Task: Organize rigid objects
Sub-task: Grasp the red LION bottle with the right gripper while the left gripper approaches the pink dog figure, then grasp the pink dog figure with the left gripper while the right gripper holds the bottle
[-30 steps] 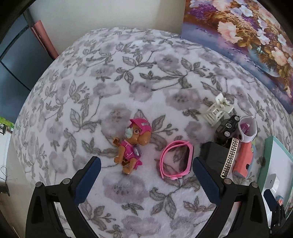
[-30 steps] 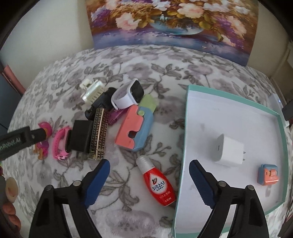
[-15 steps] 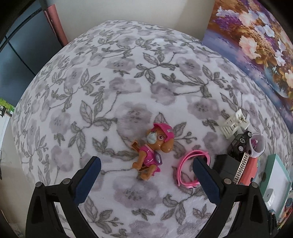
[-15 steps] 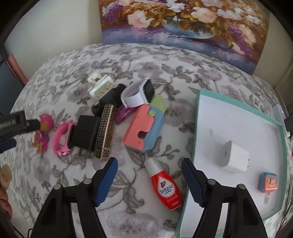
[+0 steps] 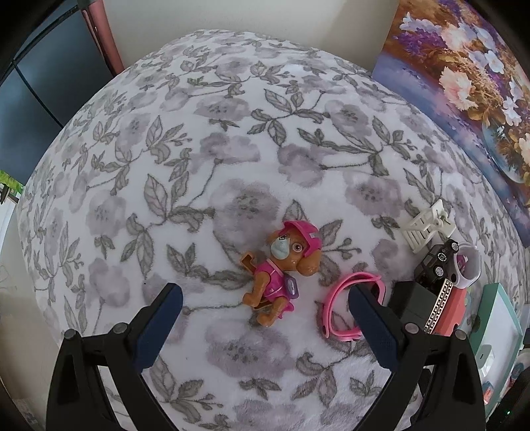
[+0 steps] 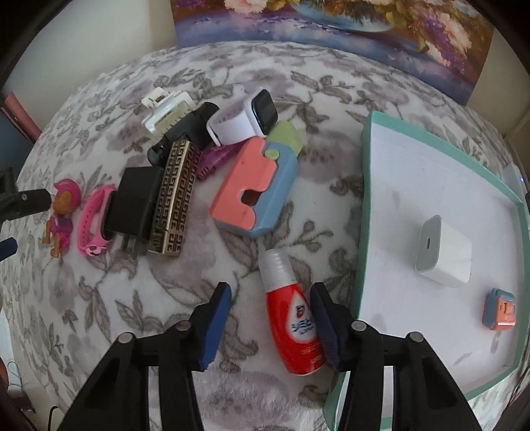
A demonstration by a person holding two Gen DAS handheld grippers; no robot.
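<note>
Loose on the blanket (image 6: 99,315) lie one dog figure (image 5: 281,265), one pink band (image 5: 351,305), one black charger (image 6: 132,205), one gold patterned bar (image 6: 172,199), one toy car (image 5: 437,265), one white watch (image 6: 245,119), one white clip (image 6: 167,112), one purple piece (image 6: 215,160) mostly hidden under the others, one coral-and-blue block (image 6: 255,192) and one red bottle (image 6: 298,325). The teal tray (image 6: 364,199) to the right holds two things: a white plug (image 6: 444,255) and a small orange-and-blue piece (image 6: 502,310). The left gripper (image 5: 265,296) is spread wide with nothing in it, with the figure between its fingers and the band just inside the right one. The right gripper (image 6: 271,291) is partly closed and straddles the bottle, its right finger (image 6: 326,328) against the bottle's side and its left one apart from it. The blanket is white and fluffy, printed with grey flowers and leaves; a flower painting (image 6: 331,23) leans on the pale wall behind.
</note>
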